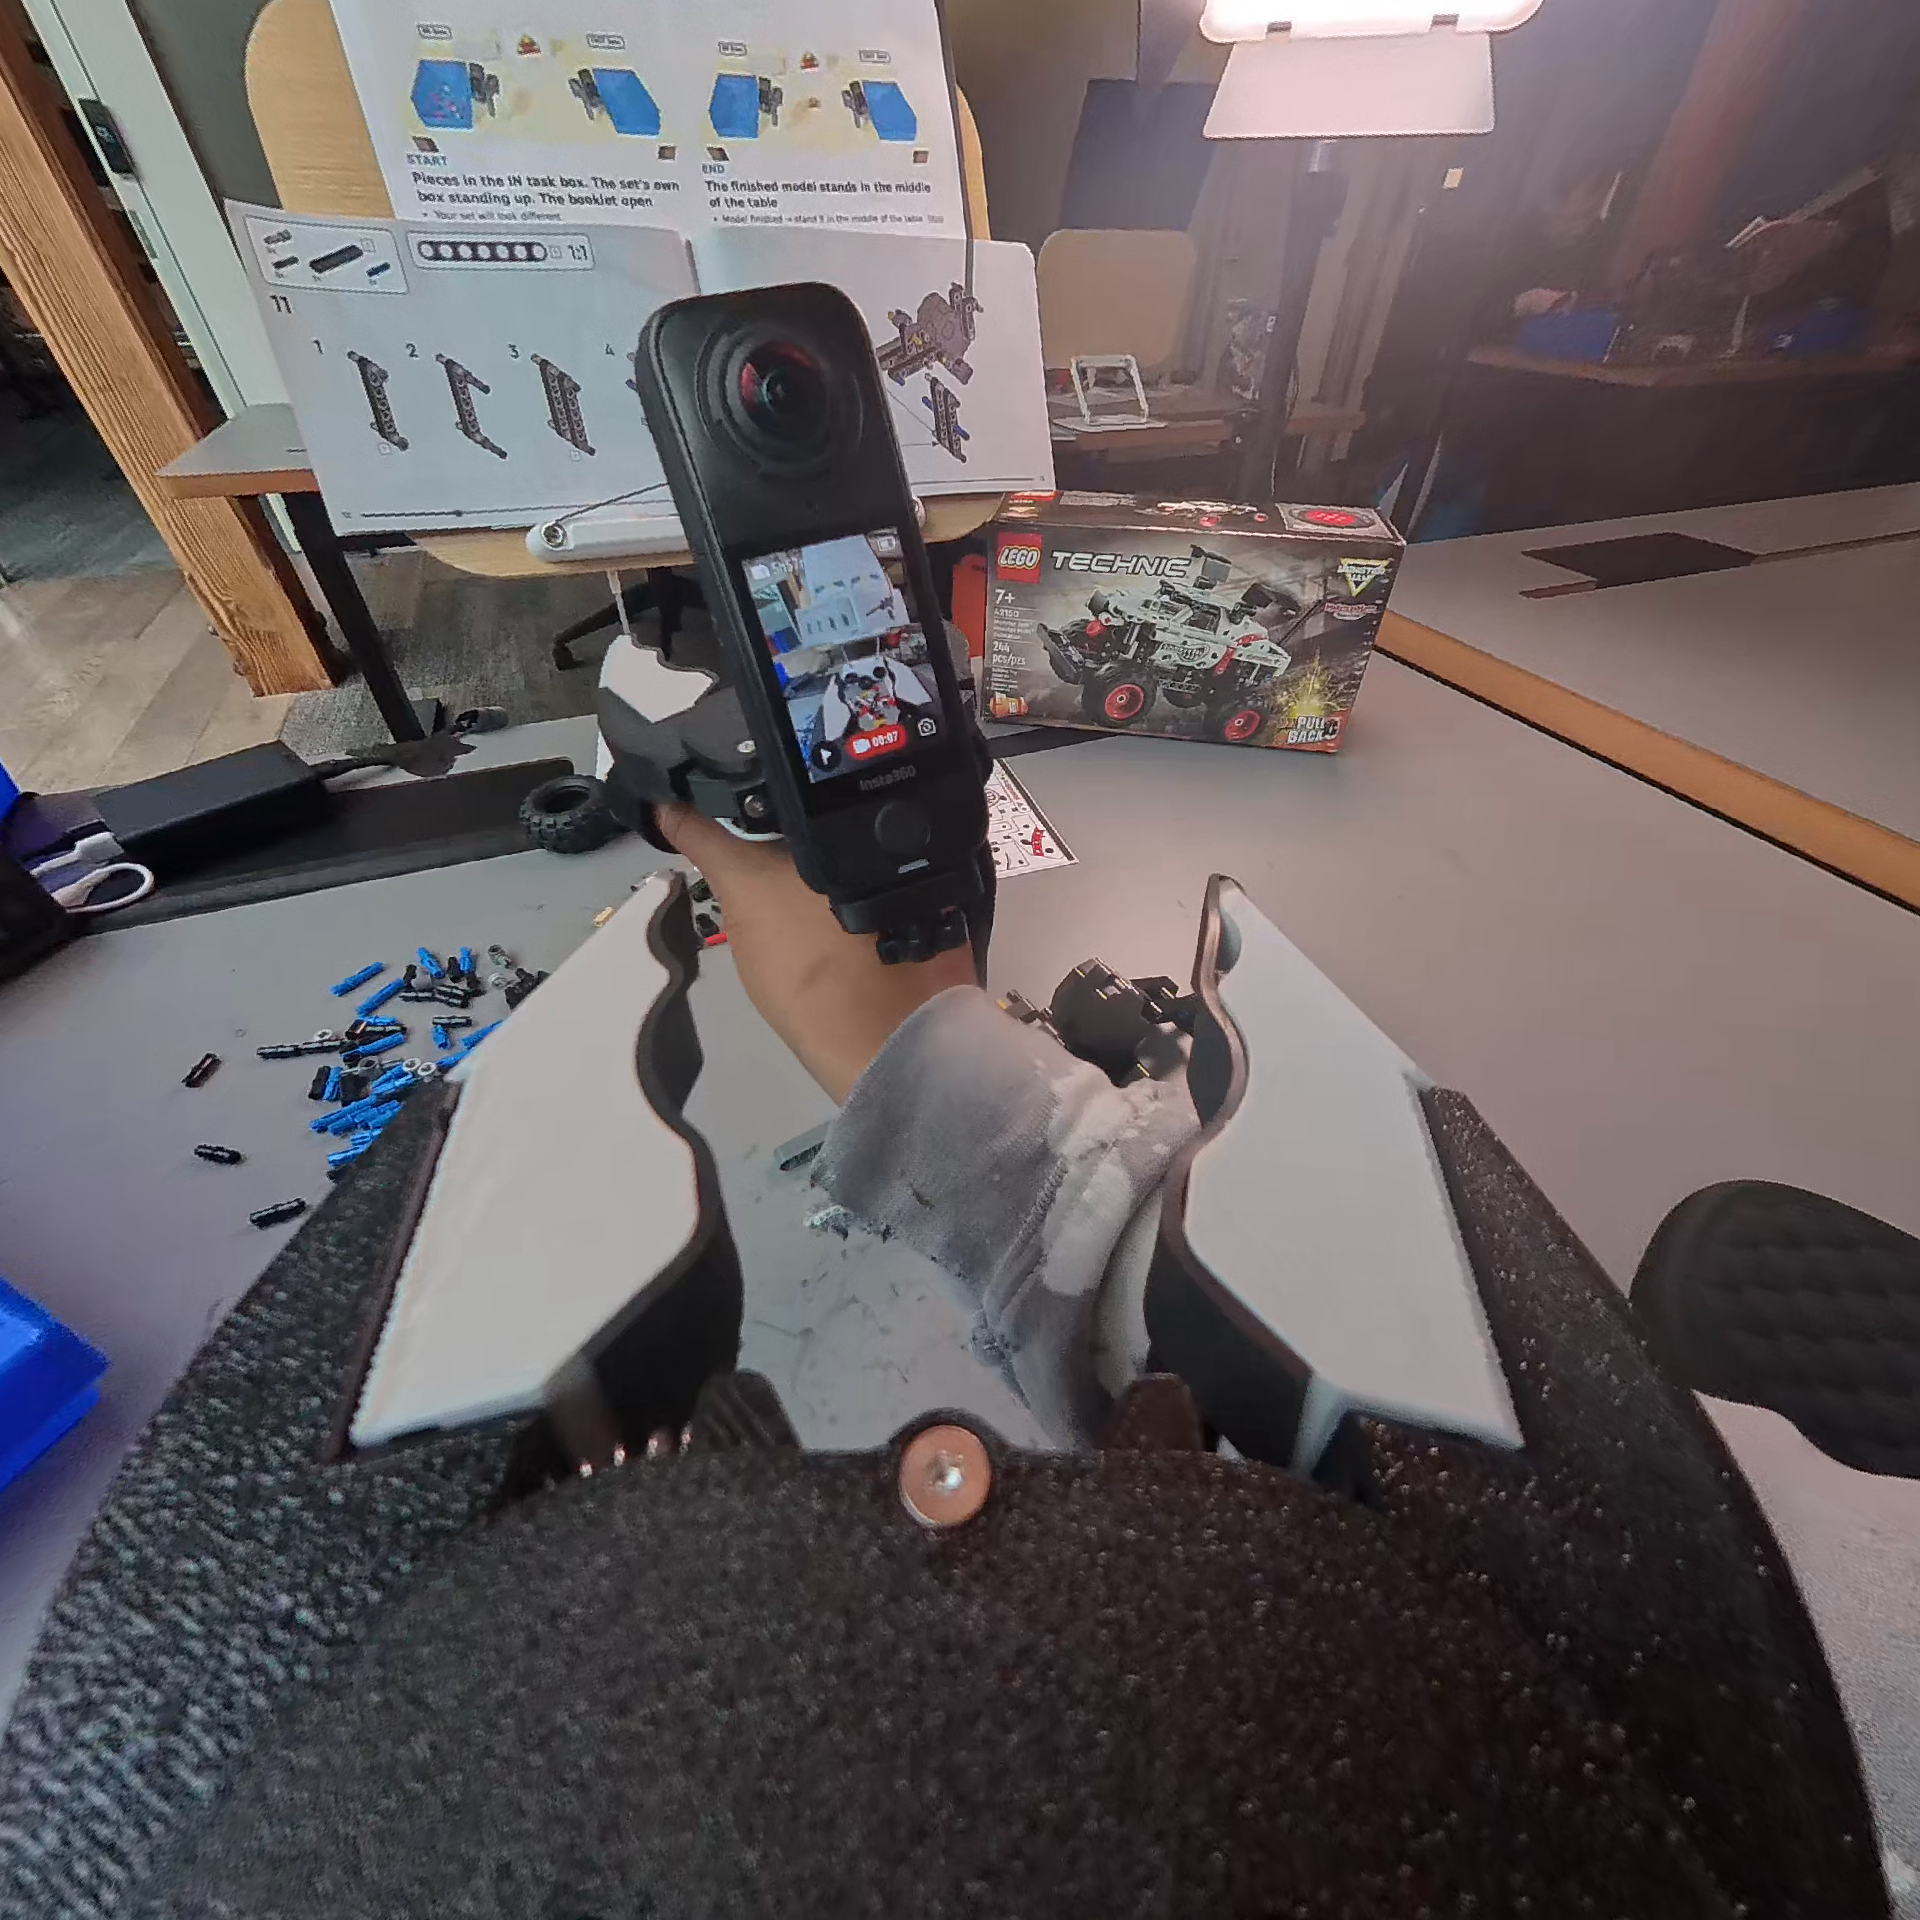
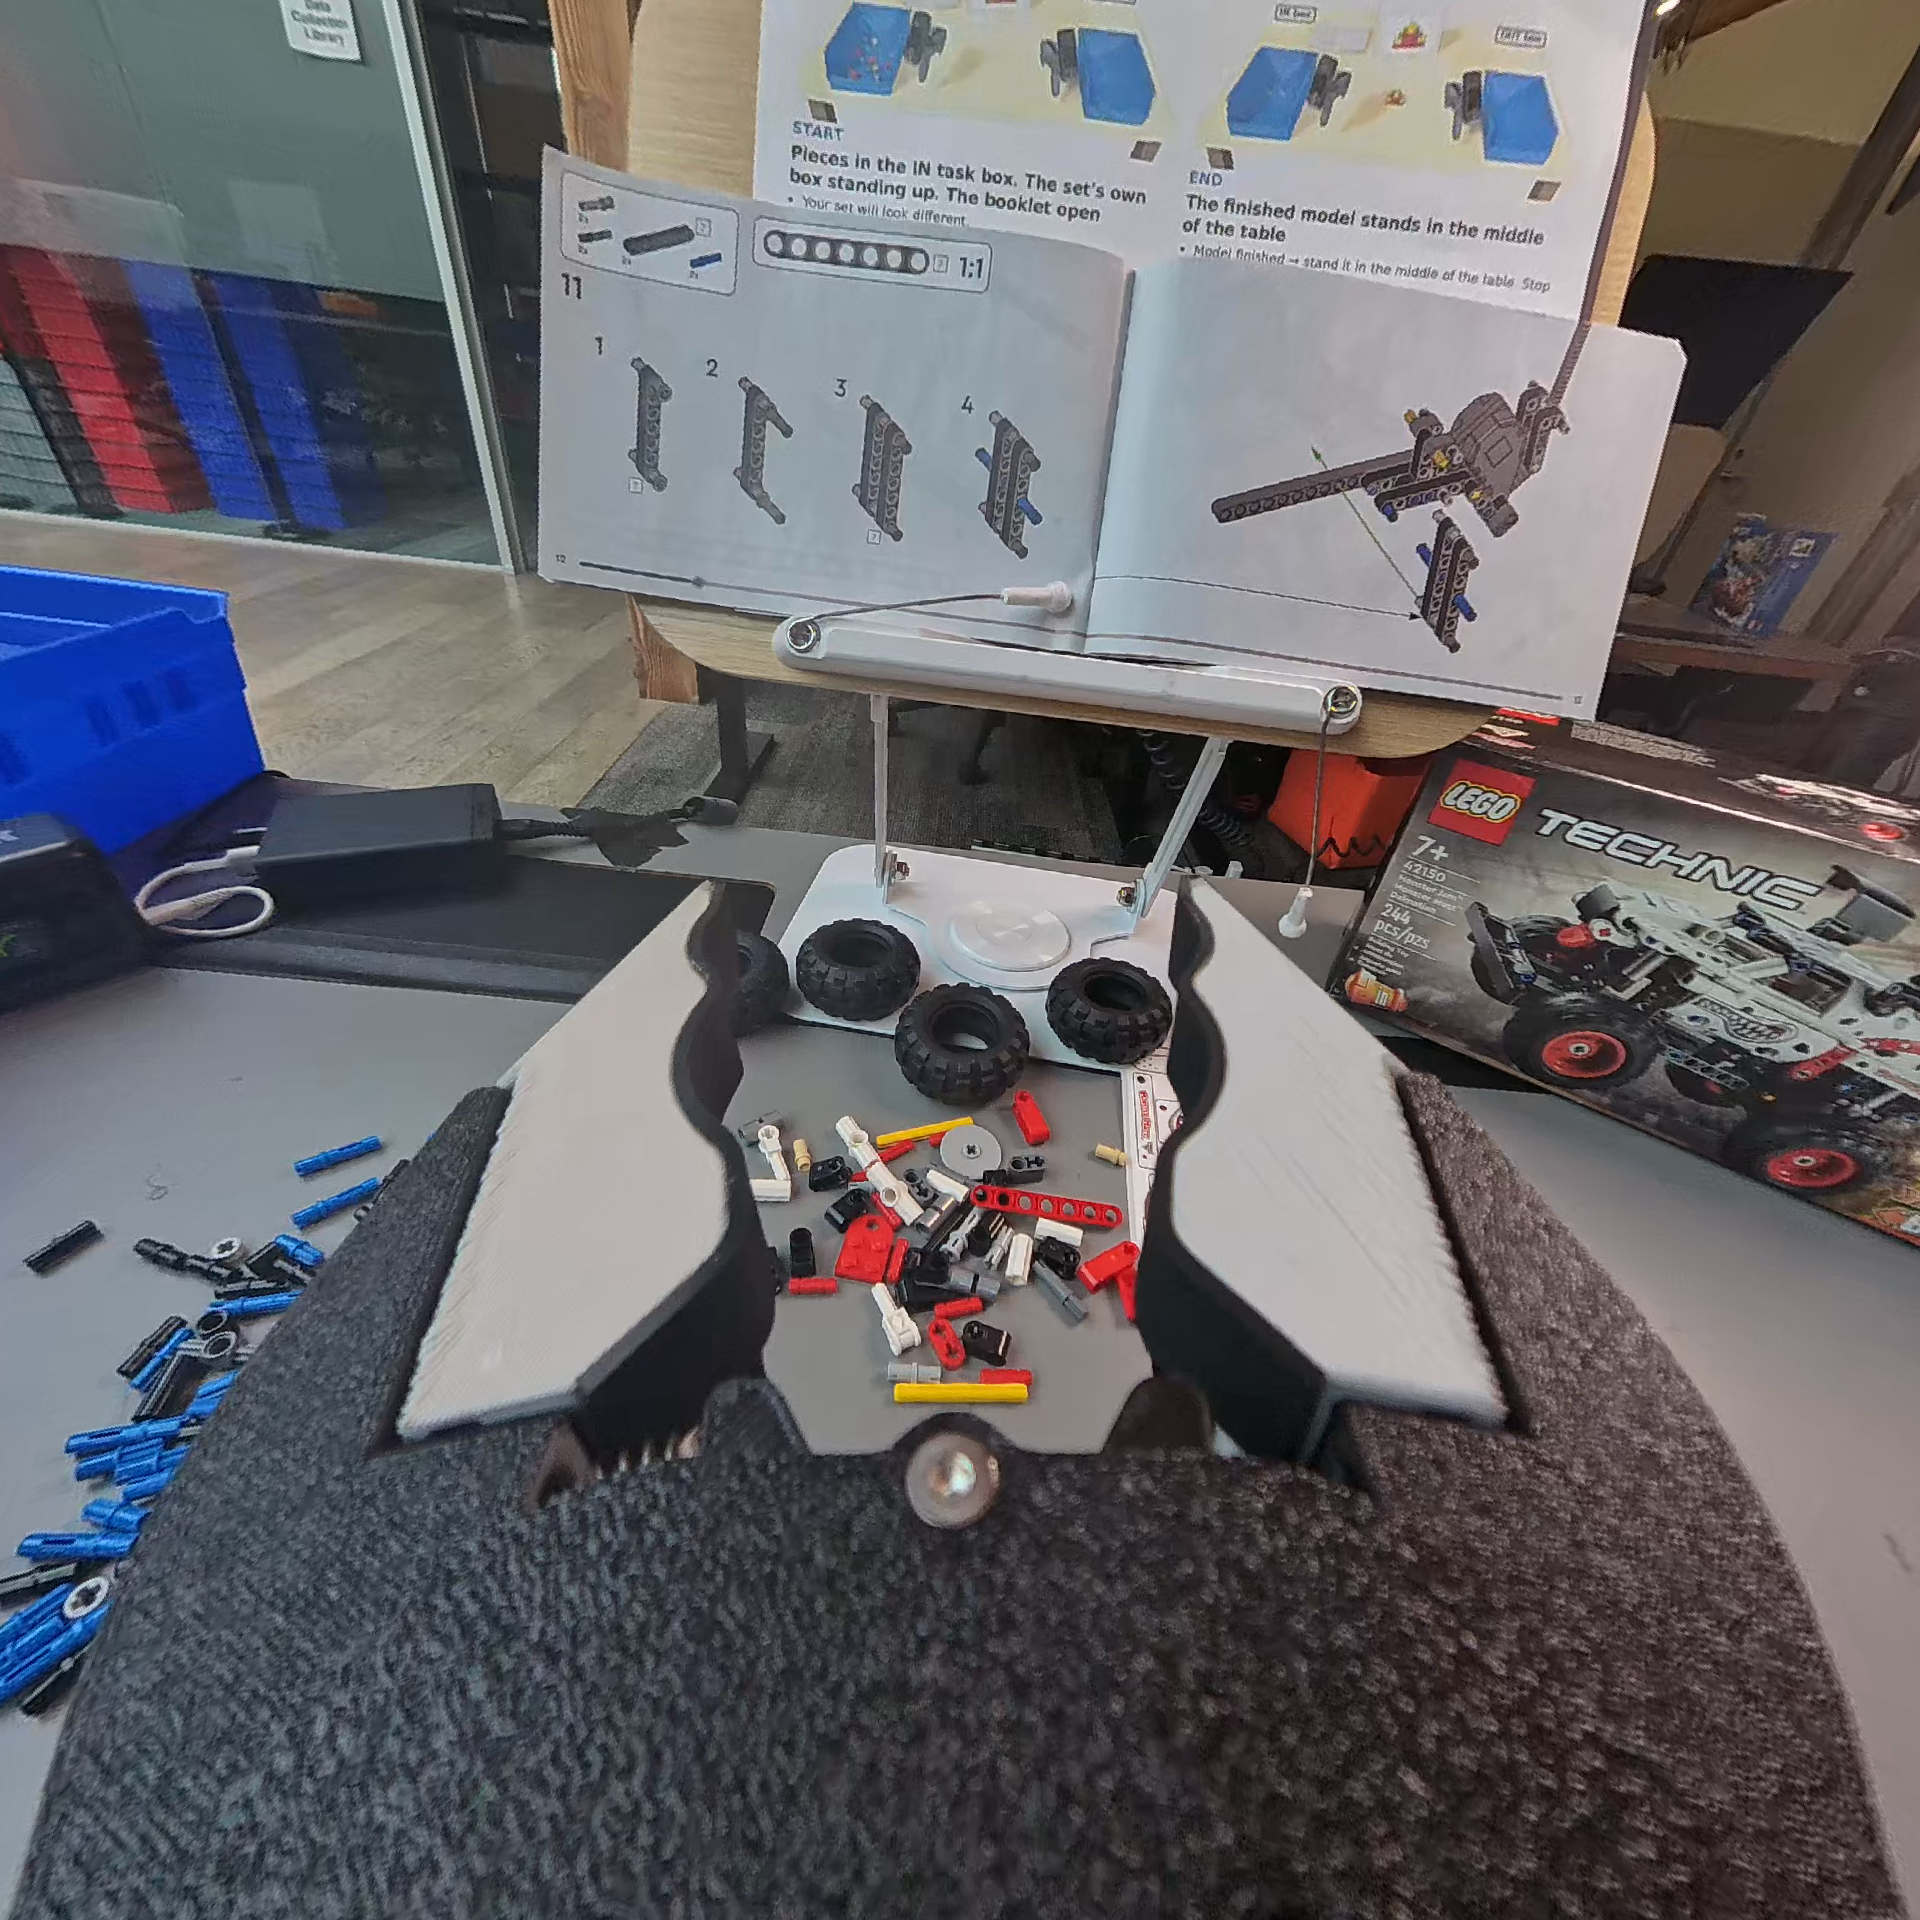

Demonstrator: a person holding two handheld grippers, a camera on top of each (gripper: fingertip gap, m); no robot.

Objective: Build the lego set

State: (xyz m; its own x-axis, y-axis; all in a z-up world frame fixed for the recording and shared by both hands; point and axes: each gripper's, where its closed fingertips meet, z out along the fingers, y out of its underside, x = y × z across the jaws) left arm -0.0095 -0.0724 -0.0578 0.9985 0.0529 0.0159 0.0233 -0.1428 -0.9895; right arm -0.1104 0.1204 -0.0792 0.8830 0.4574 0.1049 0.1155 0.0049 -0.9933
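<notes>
Over the grey tabletop (image 2: 1558, 1351), right hand-held gripper (image 2: 951, 1049) open above loose pieces (image 2: 935, 1236) near 4 tyres (image 2: 961, 1042), left hand-held gripper (image 1: 940, 935) open, empty, blue pins (image 1: 384, 1049) beside it.

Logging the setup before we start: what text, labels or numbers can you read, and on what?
I do not copy out wording; writing shows here:
On the set box: printed front, legible.
On the open booklet: step page, legible.
On the instruction sheet behind it: captions, legible.
On the camera screen: tiny overlay.
On the door sign: blurred.
</notes>
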